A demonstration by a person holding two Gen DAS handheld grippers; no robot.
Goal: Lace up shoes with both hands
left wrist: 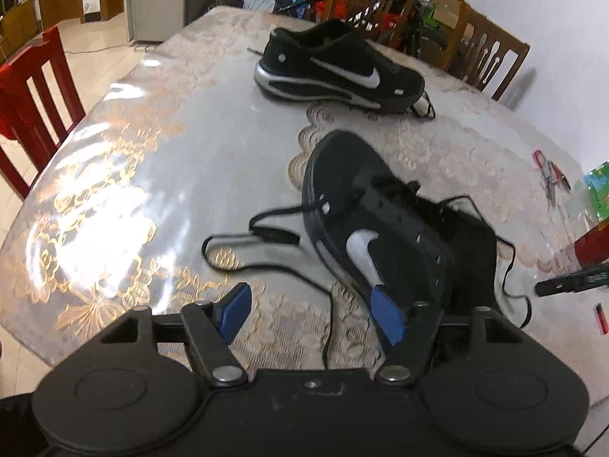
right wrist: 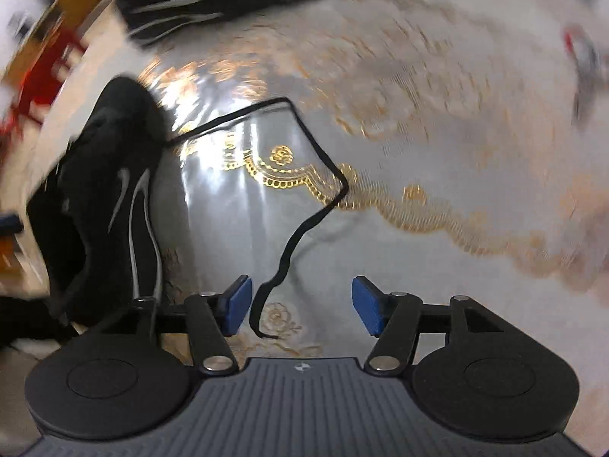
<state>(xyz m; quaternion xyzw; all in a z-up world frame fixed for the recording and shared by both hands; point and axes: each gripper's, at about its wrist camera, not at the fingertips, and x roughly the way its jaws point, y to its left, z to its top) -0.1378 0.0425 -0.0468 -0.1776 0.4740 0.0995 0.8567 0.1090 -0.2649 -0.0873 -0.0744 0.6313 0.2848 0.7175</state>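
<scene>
The left gripper (left wrist: 312, 314) has blue pads on black linkage arms with silver pivot screws and two round black discs. The right gripper (right wrist: 300, 302) matches, its body ribbed grey.

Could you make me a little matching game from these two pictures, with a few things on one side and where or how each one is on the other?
Things:
1. near shoe
2. far shoe
3. right tongs
4. lighter

Descriptions:
A. small, red, lying by the table's right edge
B. open, a loose black lace end lying between the blue pads
C. standing side-on at the table's far end, near the wooden chairs
D. close in front of the left tongs, loose laces trailing to both sides

Pairs: 1-D, 2-C, 3-B, 4-A
</scene>
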